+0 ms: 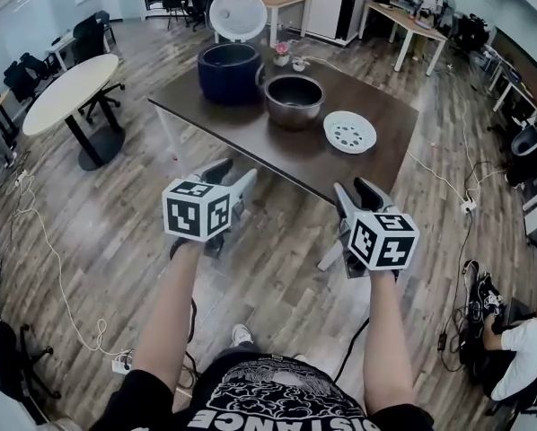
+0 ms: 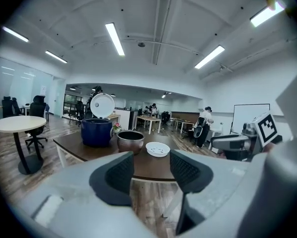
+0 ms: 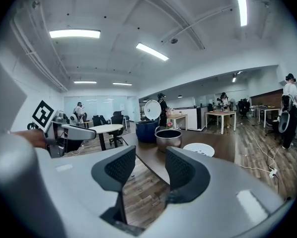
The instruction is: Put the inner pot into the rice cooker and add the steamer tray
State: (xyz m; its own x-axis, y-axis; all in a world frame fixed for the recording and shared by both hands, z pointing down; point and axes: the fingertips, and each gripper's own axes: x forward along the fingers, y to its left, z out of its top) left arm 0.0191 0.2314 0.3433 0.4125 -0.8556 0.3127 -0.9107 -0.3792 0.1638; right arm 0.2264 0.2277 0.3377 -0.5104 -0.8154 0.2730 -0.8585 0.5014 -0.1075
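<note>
Head view: rice cooker [image 1: 230, 72], lid up, inner pot [image 1: 294, 100] and steamer tray [image 1: 349, 132] stand side by side on the desk [image 1: 242, 137].
Left tongs [image 1: 234, 176]: released, nothing between them, before the desk.
Right tongs [image 1: 356, 189]: released, empty.

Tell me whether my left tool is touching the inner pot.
Apart. The head view shows the left tool over the floor, short of the table edge, with the inner pot farther back on the table.

At twelve o'clock from the inner pot [image 1: 294, 100], the small things [image 1: 286, 57] beside the rice cooker [image 1: 229, 73] are too tiny to name; holes in the steamer tray [image 1: 349, 132] blur together.
</note>
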